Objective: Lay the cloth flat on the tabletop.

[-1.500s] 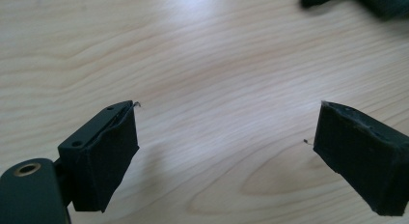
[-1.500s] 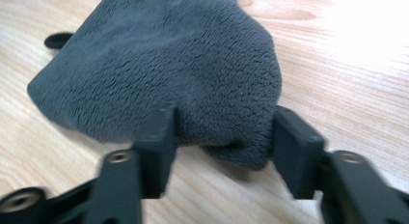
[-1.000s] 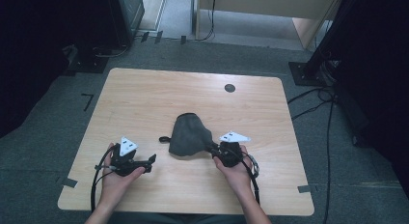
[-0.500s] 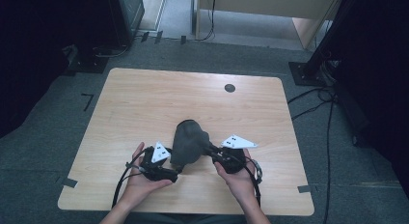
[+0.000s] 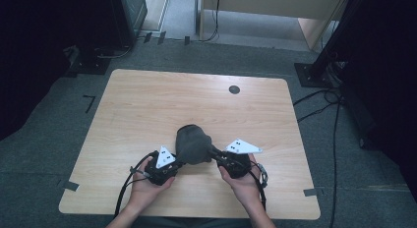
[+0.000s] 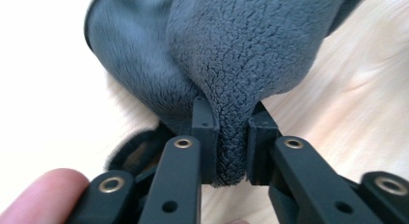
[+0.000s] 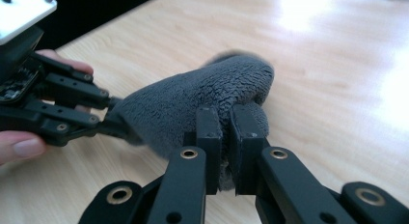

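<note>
Pinching the grey fleece cloth [image 5: 193, 144] from both sides: my left gripper [image 6: 230, 137] has just closed on one edge, my right gripper [image 7: 225, 137] clamps the other; it seems lifted above the table [image 5: 147, 105].

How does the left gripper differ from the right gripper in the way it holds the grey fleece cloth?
The left gripper pinches a thicker fold of the cloth than the right gripper, so its jaws stand wider apart. Its jaws have just been closing on the cloth. In the high view it grips the cloth's left side, the right gripper the right side. Both are shut on it.
</note>
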{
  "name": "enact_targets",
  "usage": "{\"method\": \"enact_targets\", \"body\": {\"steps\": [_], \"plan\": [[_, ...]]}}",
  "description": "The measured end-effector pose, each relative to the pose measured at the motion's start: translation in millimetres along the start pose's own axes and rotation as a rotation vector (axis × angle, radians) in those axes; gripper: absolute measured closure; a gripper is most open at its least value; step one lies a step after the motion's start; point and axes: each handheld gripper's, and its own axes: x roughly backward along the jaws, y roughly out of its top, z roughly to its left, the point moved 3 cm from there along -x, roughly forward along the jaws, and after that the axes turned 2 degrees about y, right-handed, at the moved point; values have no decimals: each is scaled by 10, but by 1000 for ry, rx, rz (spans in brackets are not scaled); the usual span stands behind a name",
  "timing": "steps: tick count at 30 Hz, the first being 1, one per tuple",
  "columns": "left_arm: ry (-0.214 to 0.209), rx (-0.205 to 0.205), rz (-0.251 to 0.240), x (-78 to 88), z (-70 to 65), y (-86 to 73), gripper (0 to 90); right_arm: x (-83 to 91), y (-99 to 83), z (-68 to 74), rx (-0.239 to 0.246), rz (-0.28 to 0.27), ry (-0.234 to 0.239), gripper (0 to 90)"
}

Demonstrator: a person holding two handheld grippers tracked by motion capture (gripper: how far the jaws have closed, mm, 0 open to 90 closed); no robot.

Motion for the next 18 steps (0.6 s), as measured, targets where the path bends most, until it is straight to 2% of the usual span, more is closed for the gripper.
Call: {"method": "enact_targets", "body": {"steps": [2,3,4,5,6,7,8,9,11,12,13,14,15,16,17,18], "plan": [[-101,-2,-36,200,-75,137,805,107,91,35,9,-34,0,849],[-101,-2,-36,200,-75,137,805,107,91,35,9,-34,0,849],[-218,-6,-55,342,-135,254,804,258,208,76,23,-77,-1,849],[-315,-6,-68,417,-173,325,802,338,268,101,34,-100,0,848],[-368,-7,-80,458,-189,361,798,432,341,133,53,-123,-8,846],[-414,0,-99,494,-194,399,787,478,381,150,65,-137,-18,843],[-414,0,-99,494,-194,399,772,523,424,164,84,-153,-41,830],[-365,56,-114,465,-115,425,743,539,448,162,92,-160,-89,791],[-198,163,-83,314,91,356,671,493,438,57,100,-153,-270,681],[-101,243,-58,214,251,264,649,450,395,-37,83,-138,-335,667],[-101,243,-58,214,251,264,627,450,395,-37,83,-138,-335,667],[-64,287,-49,174,339,201,610,368,266,-226,-1,-105,-343,635],[-34,330,-47,146,440,122,610,368,266,-226,-1,-105,-343,635],[17,354,-45,151,560,28,570,302,135,-341,-40,-71,-299,613],[31,348,-53,181,590,15,559,267,85,-374,-48,-51,-264,596],[22,343,-62,200,593,17,557,234,37,-397,-75,-41,-209,580]]}}
